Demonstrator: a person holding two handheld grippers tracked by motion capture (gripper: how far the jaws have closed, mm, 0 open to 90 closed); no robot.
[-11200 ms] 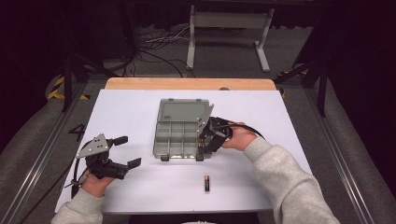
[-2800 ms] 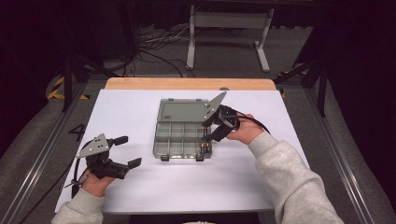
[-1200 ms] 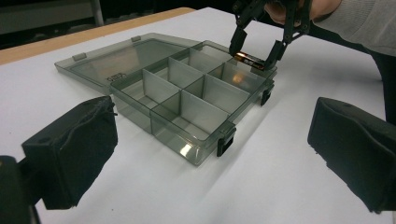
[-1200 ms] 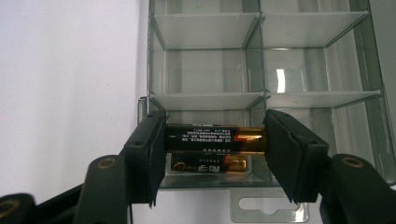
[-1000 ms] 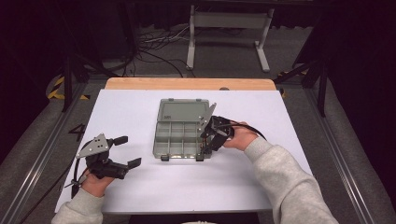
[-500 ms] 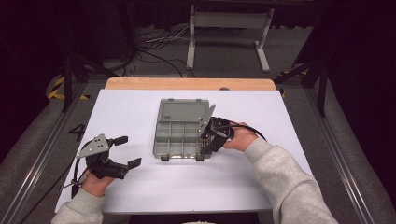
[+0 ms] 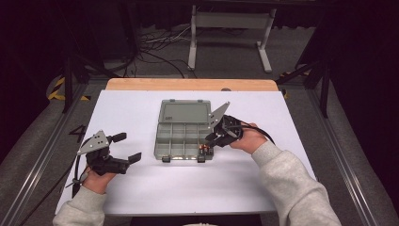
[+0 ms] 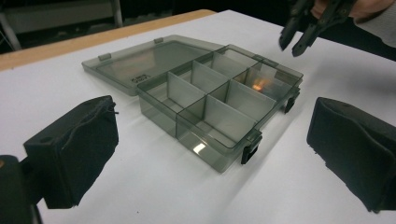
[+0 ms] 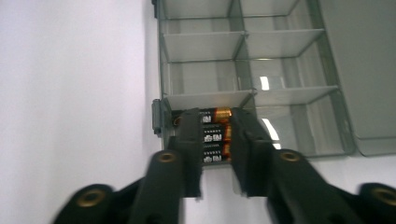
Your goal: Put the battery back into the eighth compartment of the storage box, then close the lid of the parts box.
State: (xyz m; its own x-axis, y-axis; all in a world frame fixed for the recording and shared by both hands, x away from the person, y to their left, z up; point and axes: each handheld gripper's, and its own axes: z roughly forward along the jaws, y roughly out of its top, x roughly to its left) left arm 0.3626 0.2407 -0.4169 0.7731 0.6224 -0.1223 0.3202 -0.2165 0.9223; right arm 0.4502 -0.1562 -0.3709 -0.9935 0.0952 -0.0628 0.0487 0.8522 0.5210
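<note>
High view: right gripper (image 7: pixel 210 140) over the organizer box's (image 7: pixel 184 134) near-right compartment; left gripper (image 7: pixel 128 147) rests wide open, farther off. Right gripper view: jaws narrowed, empty, above the batteries (image 9: pixel 215 134), whose long axes cross the gap.

The grey translucent plastic compartment box (image 7: pixel 183 136) lies mid-frame on the white tabletop (image 7: pixel 141 188); black-and-copper batteries (image 7: pixel 203 149) sit in its lower-right compartment.

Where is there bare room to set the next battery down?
Free: every organizer cell except the near-right corner one, and the bare table in front of it. Crowded: that corner cell, where batteries lie under the right gripper.
</note>
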